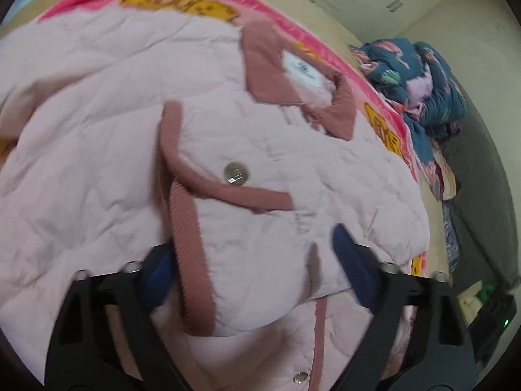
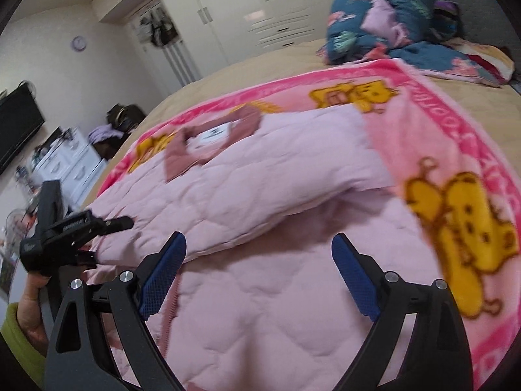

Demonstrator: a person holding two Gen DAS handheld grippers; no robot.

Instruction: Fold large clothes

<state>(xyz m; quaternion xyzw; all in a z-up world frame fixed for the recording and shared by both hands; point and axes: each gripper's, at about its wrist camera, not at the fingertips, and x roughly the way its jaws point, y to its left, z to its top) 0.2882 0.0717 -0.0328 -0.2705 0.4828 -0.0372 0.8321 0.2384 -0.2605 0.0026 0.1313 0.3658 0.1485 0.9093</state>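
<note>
In the left wrist view, the left gripper (image 1: 250,260) is spreading its jaws wide around a folded flap of the pale pink quilted jacket (image 1: 97,130), which is lying on a pink blanket (image 1: 384,123). Dusty-rose trim and a metal snap (image 1: 236,173) are showing just beyond. In the right wrist view, the right gripper (image 2: 260,264) is hovering, jaws wide, over the jacket's near part; the collar (image 2: 211,140) is lying far left.
</note>
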